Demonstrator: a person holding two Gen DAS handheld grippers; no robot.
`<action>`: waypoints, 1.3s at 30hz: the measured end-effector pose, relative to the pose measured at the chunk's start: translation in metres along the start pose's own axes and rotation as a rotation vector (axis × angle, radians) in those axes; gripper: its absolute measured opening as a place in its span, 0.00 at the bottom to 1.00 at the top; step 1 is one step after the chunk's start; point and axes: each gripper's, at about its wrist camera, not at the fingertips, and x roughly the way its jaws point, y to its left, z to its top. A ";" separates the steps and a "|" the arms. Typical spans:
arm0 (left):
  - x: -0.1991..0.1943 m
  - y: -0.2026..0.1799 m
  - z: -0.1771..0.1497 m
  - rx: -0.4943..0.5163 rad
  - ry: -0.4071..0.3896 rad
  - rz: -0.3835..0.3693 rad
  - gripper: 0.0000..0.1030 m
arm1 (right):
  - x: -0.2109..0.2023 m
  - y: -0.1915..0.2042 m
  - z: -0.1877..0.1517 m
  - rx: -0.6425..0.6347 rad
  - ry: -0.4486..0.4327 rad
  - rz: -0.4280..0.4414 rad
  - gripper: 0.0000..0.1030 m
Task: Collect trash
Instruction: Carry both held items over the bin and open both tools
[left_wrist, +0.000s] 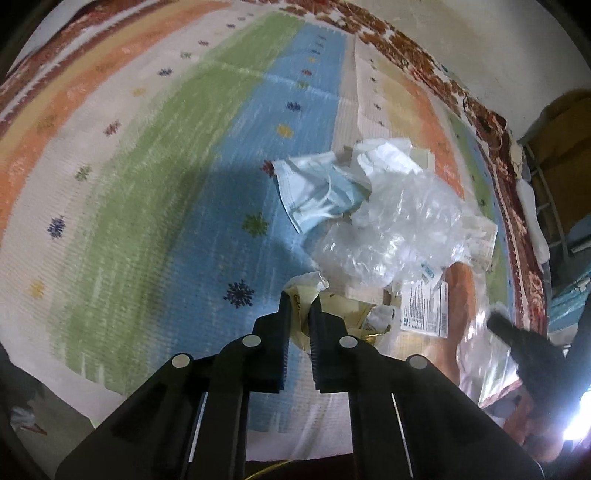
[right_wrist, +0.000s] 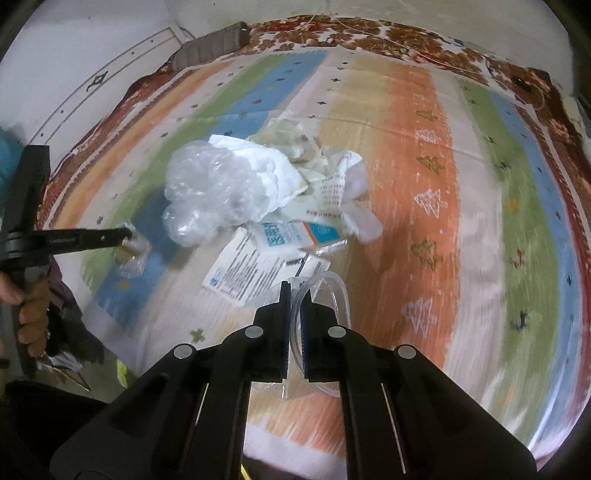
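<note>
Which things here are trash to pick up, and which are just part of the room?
Trash:
- yellowish wrapper, pinched in the left hand-held gripper
- clear plastic packet, pinched in the right hand-held gripper
- crumpled clear bag
- face mask
- printed paper packets

Just there:
- striped rug
- white wall

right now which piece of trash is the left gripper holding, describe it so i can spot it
On the striped rug, find the trash pile around the crumpled clear plastic bag. At the pile's edge, over the blue stripe, the left gripper pinches a yellowish wrapper. It alone is yellow-tinted; its neighbours are white or clear.
</note>
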 end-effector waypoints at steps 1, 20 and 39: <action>-0.002 0.000 0.001 0.000 -0.007 0.000 0.08 | -0.004 0.002 -0.003 0.004 -0.004 -0.008 0.04; -0.082 -0.023 -0.039 0.100 -0.150 -0.047 0.08 | -0.068 0.040 -0.048 0.057 -0.080 -0.079 0.04; -0.124 -0.059 -0.115 0.217 -0.208 -0.093 0.08 | -0.110 0.088 -0.104 0.031 -0.112 -0.065 0.04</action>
